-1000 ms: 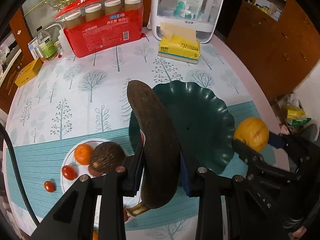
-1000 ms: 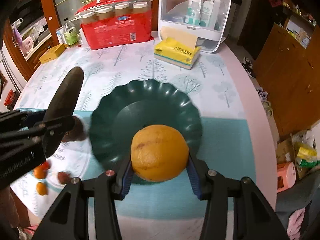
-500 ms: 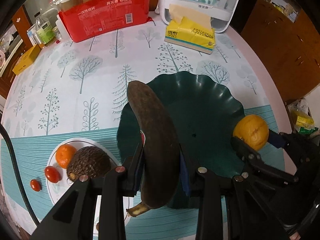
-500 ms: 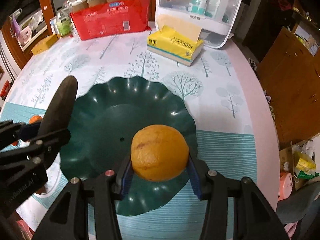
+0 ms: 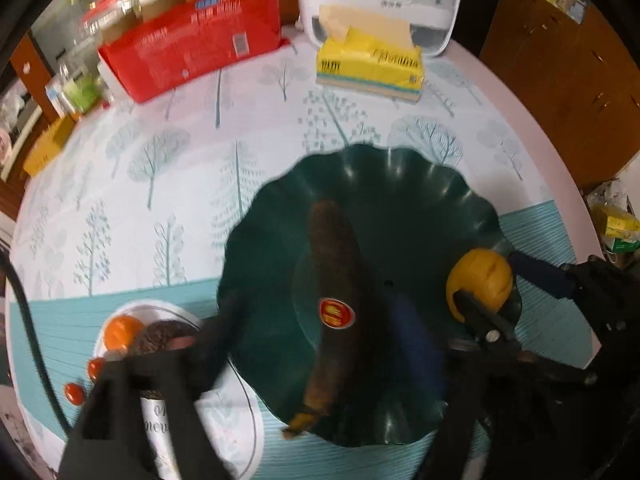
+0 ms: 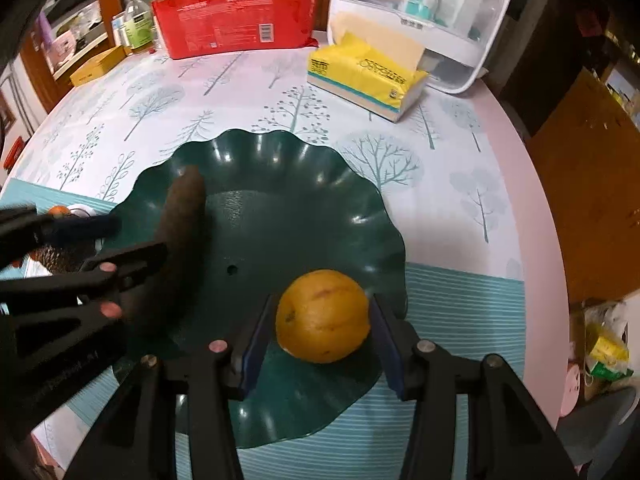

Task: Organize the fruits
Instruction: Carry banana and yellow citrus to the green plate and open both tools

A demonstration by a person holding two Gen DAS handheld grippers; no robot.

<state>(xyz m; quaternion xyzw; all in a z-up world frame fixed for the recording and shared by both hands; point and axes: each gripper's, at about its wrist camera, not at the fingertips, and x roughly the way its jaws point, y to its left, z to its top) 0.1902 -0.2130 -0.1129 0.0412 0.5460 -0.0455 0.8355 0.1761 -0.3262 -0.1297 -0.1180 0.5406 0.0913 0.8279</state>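
Note:
A dark overripe banana [image 5: 336,304] with a red sticker lies in the dark green wavy plate [image 5: 420,184]. My left gripper [image 5: 312,320] is open, its fingers spread wide either side of the banana and blurred. The banana also shows in the right wrist view [image 6: 180,232] on the plate [image 6: 320,168]. My right gripper [image 6: 320,332] is open, its pads a little apart from the orange [image 6: 322,316], which rests on the plate's near side. The orange also shows in the left wrist view [image 5: 480,284].
A small white plate [image 5: 176,312] at the left holds a tangerine [image 5: 120,332], an avocado and cherry tomatoes. A yellow tissue pack [image 5: 368,64], a red package [image 5: 192,40] and a white storage box [image 6: 420,20] stand at the back. The table edge runs along the right.
My left gripper opened and let go of the banana, which now lies in the green plate. My right gripper opened around the orange, now resting on the plate.

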